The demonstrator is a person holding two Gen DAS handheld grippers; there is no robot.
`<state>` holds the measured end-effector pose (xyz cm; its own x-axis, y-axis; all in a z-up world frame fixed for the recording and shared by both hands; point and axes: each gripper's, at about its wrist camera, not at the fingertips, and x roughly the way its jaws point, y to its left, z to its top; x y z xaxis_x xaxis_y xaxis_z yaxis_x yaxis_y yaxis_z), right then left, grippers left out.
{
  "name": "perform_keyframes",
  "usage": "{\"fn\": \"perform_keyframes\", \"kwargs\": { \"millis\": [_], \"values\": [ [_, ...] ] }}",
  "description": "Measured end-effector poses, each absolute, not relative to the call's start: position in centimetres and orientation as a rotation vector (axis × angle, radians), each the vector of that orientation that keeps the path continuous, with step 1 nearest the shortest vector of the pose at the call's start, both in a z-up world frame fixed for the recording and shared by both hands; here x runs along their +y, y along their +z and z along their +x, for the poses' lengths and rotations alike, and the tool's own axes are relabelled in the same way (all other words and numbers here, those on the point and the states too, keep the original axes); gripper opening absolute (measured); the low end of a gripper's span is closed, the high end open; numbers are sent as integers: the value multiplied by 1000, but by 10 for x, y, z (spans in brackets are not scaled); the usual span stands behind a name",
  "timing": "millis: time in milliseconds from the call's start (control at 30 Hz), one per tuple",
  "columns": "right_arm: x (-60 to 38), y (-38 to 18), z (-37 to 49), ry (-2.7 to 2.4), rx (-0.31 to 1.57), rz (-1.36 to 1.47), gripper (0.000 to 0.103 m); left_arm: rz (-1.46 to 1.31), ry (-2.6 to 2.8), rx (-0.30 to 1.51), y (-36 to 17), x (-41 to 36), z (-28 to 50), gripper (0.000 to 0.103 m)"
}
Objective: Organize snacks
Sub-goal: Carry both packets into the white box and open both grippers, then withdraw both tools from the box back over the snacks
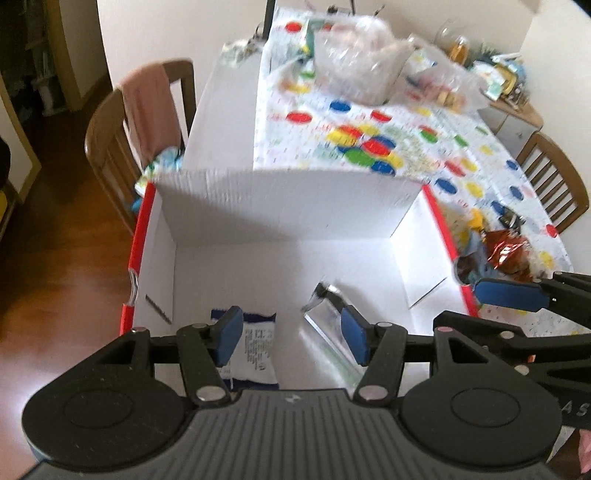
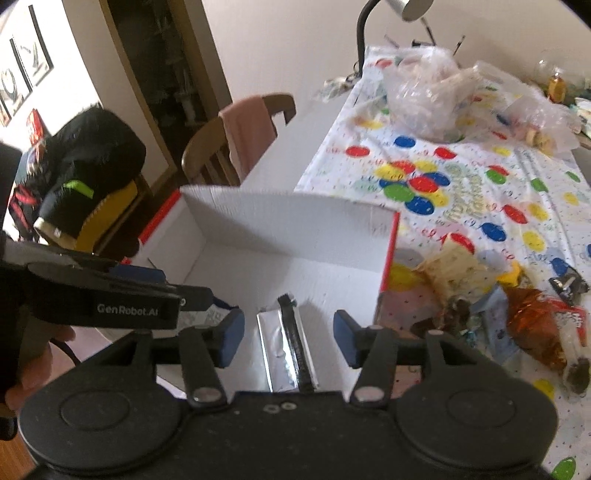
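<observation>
A white cardboard box (image 1: 280, 206) with red outer sides stands open on the table; it also shows in the right wrist view (image 2: 288, 218). Inside lie a blue-and-white snack packet (image 1: 255, 350) and a silver foil packet (image 1: 328, 328), which also shows in the right wrist view (image 2: 286, 350). My left gripper (image 1: 291, 338) is open and empty above the box's near part. My right gripper (image 2: 288, 341) is open and empty over the silver packet. Its blue fingers (image 1: 509, 293) reach in at the right of the left wrist view. Loose snacks (image 2: 539, 325) lie right of the box.
The table has a dotted cloth (image 1: 369, 122) with clear plastic bags (image 1: 362, 62) at the far end. Wooden chairs stand at the left (image 1: 140, 122) and right (image 1: 554, 181). A desk lamp (image 2: 369, 33) stands at the back. A black and yellow bag (image 2: 92, 177) sits left.
</observation>
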<state>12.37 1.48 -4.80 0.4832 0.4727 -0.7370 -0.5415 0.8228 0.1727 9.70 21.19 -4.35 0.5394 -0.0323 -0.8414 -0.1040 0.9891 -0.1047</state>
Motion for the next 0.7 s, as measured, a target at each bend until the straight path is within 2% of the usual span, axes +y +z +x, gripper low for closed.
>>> {"fn": "perform_keyframes", "kwargs": {
  "millis": [167, 267, 367, 467, 700],
  "values": [
    [-6, -36, 118, 593, 836, -32, 63, -130, 26, 930, -26, 198, 86, 59],
    [-20, -31, 113, 581, 817, -8, 66, -121, 18, 894, -19, 190, 82, 64],
    [-34, -28, 109, 570, 804, 8, 73, -115, -1, 876, -15, 179, 78, 65],
    [-48, -26, 104, 566, 792, 24, 81, -116, -19, 857, -12, 166, 74, 69],
    [-90, -23, 99, 547, 761, 43, 90, -99, -52, 818, -6, 127, 72, 77]
  ]
}}
